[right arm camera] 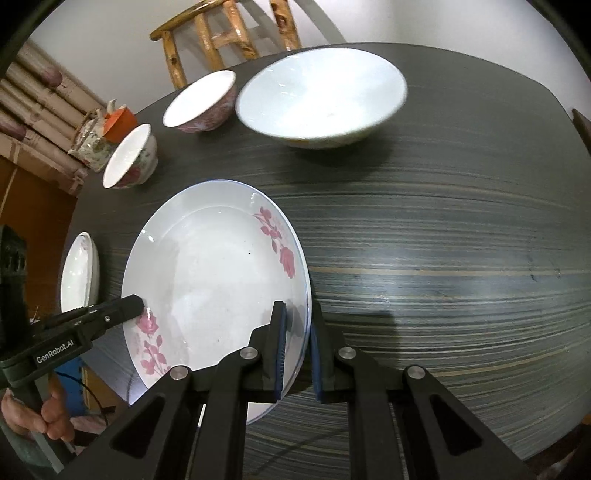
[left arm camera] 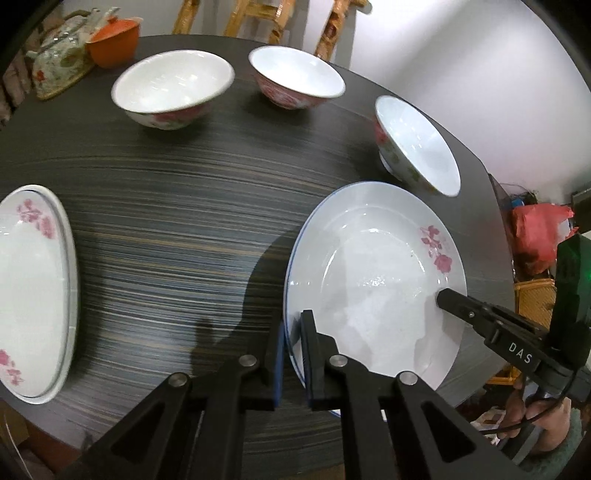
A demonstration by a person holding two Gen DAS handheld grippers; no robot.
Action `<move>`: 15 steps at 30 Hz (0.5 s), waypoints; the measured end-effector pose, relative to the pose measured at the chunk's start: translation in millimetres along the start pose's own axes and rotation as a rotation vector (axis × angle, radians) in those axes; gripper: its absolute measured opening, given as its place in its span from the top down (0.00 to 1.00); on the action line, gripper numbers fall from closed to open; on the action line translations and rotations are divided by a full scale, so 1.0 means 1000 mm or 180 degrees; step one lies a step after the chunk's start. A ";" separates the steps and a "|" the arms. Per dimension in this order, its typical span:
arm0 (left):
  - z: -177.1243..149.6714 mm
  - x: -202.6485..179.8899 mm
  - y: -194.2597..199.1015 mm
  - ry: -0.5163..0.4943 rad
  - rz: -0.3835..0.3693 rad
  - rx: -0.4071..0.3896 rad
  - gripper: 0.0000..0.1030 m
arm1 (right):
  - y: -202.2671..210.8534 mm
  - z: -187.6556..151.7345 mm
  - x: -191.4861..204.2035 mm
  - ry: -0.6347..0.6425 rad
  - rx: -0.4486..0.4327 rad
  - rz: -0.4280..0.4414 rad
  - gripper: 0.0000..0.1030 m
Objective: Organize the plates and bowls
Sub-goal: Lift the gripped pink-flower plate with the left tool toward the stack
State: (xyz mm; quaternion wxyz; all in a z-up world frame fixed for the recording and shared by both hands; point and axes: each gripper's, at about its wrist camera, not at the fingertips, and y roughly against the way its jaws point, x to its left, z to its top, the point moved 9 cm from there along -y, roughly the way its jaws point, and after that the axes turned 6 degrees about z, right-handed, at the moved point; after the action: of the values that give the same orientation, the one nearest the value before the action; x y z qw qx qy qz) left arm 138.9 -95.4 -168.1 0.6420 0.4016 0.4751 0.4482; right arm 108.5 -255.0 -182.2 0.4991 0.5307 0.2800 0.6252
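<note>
A white plate with pink flowers [left arm camera: 373,280] [right arm camera: 210,280] lies near the table's front edge. My left gripper [left arm camera: 292,354] is shut on its left rim, one finger over and one under. My right gripper [right arm camera: 296,350] is shut on its right rim; its fingers [left arm camera: 465,310] show in the left wrist view. A second flowered plate [left arm camera: 33,291] [right arm camera: 79,273] lies to the left. Three flowered bowls [left arm camera: 173,88] [left arm camera: 295,77] [left arm camera: 417,144] stand at the back; the nearest one [right arm camera: 321,99] shows large in the right wrist view.
The dark striped table [left arm camera: 166,221] carries a floral teapot [left arm camera: 59,59] and an orange lidded pot [left arm camera: 114,40] at the far left corner. Wooden chairs [right arm camera: 221,33] stand behind the table. Red bags and a basket [left arm camera: 535,236] sit off its right edge.
</note>
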 end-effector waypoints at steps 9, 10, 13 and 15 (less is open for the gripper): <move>0.012 0.061 0.041 0.0135 0.0126 -0.0186 0.92 | -0.007 0.014 0.062 0.0194 -0.0034 0.0128 0.88; 0.013 0.068 0.044 0.0154 0.0138 -0.0197 0.92 | -0.009 0.016 0.069 0.0211 -0.0035 0.0139 0.88; 0.014 0.095 0.057 0.0231 0.0196 -0.0243 0.92 | -0.016 0.020 0.097 0.0296 -0.0019 0.0183 0.88; 0.016 0.110 0.065 0.0262 0.0246 -0.0272 0.92 | -0.022 0.023 0.115 0.0346 -0.0004 0.0216 0.88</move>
State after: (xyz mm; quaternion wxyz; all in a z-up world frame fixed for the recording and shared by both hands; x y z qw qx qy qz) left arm 158.2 26.6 -131.2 0.6206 0.3730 0.4657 0.5087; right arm 144.8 -145.2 -151.1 0.4621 0.5048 0.2882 0.6698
